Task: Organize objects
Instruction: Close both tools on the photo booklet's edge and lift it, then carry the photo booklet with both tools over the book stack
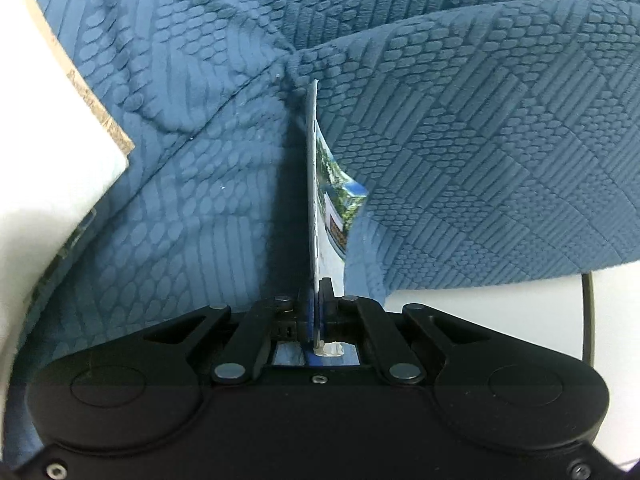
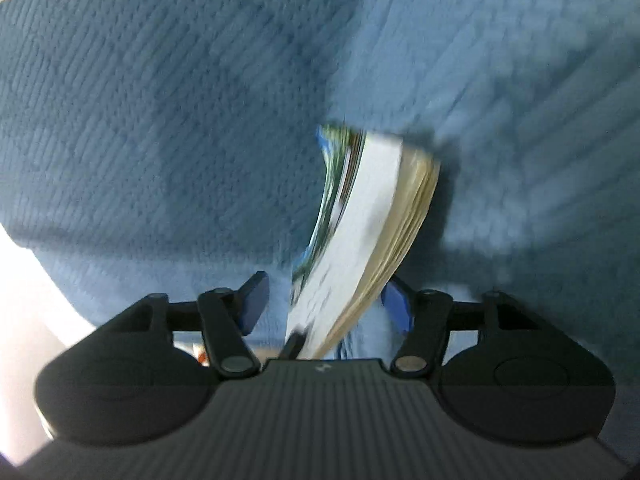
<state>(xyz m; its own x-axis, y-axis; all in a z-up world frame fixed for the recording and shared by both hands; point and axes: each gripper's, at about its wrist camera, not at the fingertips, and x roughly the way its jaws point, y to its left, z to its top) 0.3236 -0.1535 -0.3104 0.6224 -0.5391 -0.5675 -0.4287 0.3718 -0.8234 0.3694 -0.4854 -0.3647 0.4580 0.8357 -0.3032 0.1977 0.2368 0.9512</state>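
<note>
While the blue cloth point(image 1: 460, 128) fills the background, the left gripper point(image 1: 316, 292) pinches a book point(image 1: 316, 184) edge-on. The right gripper point(image 2: 326, 304) gapes wide around that book's point(image 2: 360, 236) pages, apparently not squeezing.

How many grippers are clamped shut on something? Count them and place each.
1. The left gripper is shut on the thin blue-edged printed booklet, held edge-on over blue textured fabric. The right gripper stands open around a thick cream-paged book.

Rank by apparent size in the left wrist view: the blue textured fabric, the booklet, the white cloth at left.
1. Blue textured fabric: fills most of the frame.
2. White cloth: large, but cut off by the frame edge.
3. Booklet: seen edge-on in the shut left claw, so it looks thin; true size unsure.
</note>
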